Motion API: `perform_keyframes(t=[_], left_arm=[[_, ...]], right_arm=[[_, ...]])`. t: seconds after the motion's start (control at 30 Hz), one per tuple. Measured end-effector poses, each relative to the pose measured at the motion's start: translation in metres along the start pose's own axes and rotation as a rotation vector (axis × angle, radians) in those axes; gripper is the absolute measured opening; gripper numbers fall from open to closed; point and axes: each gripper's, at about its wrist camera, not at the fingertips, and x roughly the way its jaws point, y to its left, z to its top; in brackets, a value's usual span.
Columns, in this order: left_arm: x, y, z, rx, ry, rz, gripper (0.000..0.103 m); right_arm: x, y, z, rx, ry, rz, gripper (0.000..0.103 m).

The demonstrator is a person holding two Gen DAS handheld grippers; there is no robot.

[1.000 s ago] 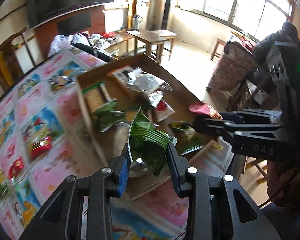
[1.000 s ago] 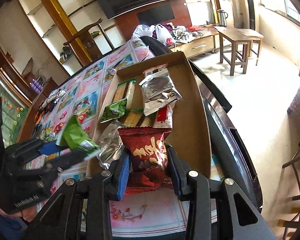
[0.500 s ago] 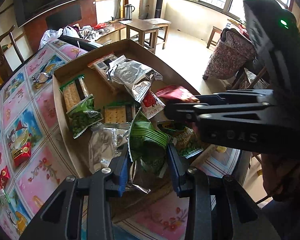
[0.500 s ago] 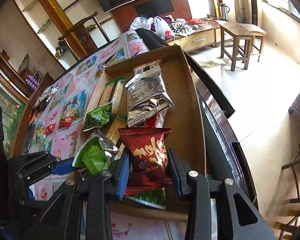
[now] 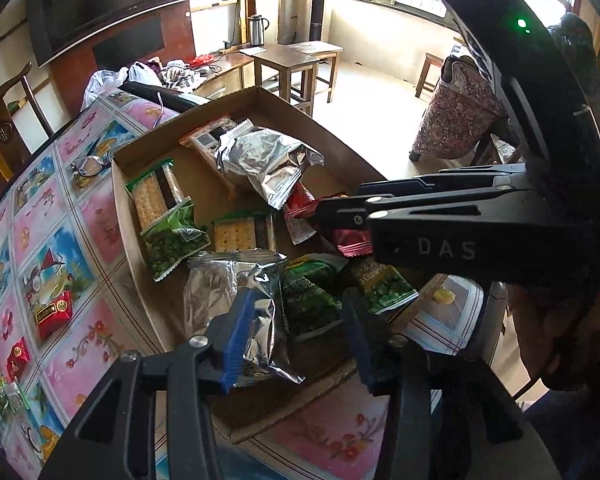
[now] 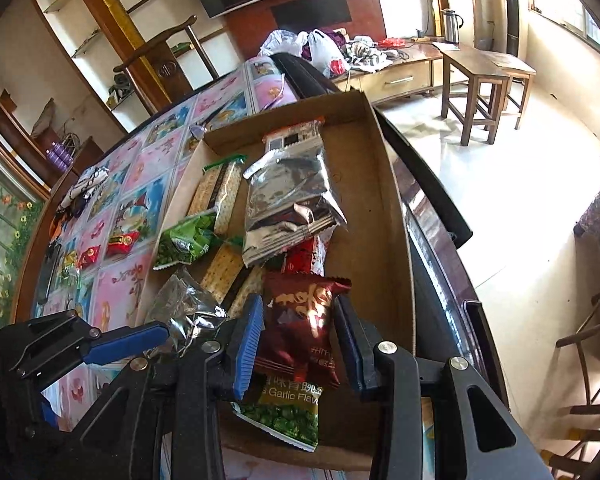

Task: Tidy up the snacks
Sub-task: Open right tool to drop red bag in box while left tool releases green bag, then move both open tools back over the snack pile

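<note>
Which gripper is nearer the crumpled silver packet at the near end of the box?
Left. The left gripper is open with the silver packet against its left finger. The right gripper, beside it, is shut on a dark red packet.

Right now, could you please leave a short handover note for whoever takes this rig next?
Left gripper: open, jaws spread over the green pea packet lying in the cardboard box.
Right gripper: shut on the dark red packet, over the box's near end.
Done: most snacks are boxed.
Left: release the red one, then collect the small red packets on the tablecloth.
</note>
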Motion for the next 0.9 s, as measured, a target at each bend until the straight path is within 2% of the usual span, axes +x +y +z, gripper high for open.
perform_keyframes(t=[0.23, 0.47, 0.73, 0.9], left_arm=[[-0.012, 0.002, -0.003, -0.014, -0.024, -0.002, 0.047], [-0.035, 0.026, -0.016, -0.11, -0.06, 0.006, 0.048], [-0.063, 0.064, -0.051, -0.227, -0.084, 0.046, 0.049], [-0.09, 0.104, -0.085, -0.351, -0.109, 0.086, 0.048]], right_arm=[[-0.02, -0.001, -0.001, 0.025, -0.037, 0.001, 0.041], [-0.031, 0.015, -0.008, 0.014, -0.049, 0.016, 0.041], [-0.034, 0.063, -0.021, -0.061, -0.04, 0.058, 0.041], [-0.028, 0.098, -0.031, -0.126, -0.009, 0.086, 0.041]])
